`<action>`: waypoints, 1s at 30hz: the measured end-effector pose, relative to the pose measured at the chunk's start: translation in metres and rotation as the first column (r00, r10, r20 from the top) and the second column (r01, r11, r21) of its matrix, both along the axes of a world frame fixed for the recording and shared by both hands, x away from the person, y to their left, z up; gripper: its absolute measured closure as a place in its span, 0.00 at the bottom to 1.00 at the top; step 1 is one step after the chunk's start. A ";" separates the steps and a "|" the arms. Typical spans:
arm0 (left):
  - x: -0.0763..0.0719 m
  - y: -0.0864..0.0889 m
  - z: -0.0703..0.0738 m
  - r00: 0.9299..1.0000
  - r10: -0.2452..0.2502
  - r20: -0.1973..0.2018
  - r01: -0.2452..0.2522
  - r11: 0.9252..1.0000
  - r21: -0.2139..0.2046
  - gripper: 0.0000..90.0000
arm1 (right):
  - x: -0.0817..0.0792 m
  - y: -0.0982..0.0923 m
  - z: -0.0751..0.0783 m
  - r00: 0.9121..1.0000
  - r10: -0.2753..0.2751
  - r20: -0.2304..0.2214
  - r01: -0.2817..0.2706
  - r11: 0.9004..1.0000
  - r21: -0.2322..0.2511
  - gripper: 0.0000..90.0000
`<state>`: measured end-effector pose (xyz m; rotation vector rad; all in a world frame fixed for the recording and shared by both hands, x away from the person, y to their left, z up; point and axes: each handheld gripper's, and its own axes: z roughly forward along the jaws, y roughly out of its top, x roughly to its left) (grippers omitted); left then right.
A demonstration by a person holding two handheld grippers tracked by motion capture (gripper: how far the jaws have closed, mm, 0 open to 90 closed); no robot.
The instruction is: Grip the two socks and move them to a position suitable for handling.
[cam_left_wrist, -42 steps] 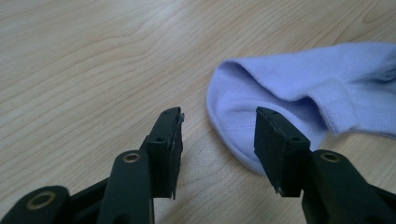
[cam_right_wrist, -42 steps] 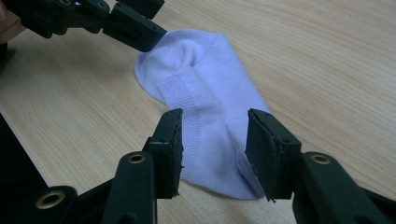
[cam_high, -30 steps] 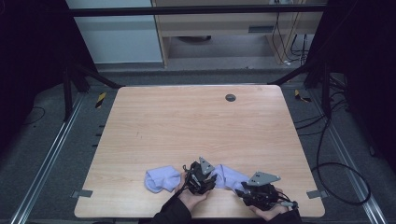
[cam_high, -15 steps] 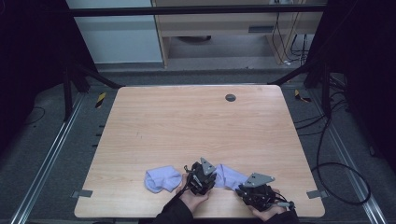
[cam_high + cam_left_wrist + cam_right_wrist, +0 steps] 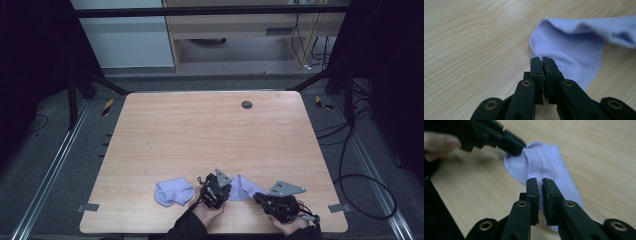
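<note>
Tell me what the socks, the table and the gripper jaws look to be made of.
Sock: knitted fabric, matte lilac; ribbed weave and soft folds show. The second sock looks the same. Table: wood or wood-look laminate, smooth, with pale grain lines. Right gripper and left gripper: black, probably plastic or coated metal, with brass-coloured pins.

The table [image 5: 200, 135] is a pale wood top with rounded corners on a metal frame. Near its far edge sits a small dark round disc [image 5: 246, 104], well apart from everything else. Near the front edge lie two lilac socks: the left sock [image 5: 173, 192] is bunched up, and the right sock [image 5: 244, 187] lies stretched out beside it, with bare wood between them.
</note>
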<state>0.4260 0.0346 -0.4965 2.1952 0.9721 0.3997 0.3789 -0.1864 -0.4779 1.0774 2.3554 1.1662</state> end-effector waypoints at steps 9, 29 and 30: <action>-0.001 0.000 0.000 1.000 -0.005 0.008 0.004 1.000 0.007 0.96 | 0.011 -0.011 0.009 0.994 -0.101 0.041 0.099 0.994 0.050 0.93; -0.001 -0.001 0.000 1.000 0.002 0.006 -0.002 1.000 0.007 0.94 | 0.062 -0.028 -0.003 0.962 -0.271 0.040 0.272 0.962 -0.033 0.91; -0.001 -0.001 0.000 1.000 0.003 0.006 -0.003 1.000 0.007 0.94 | 0.062 -0.028 -0.003 0.962 -0.271 0.040 0.272 0.962 -0.033 0.91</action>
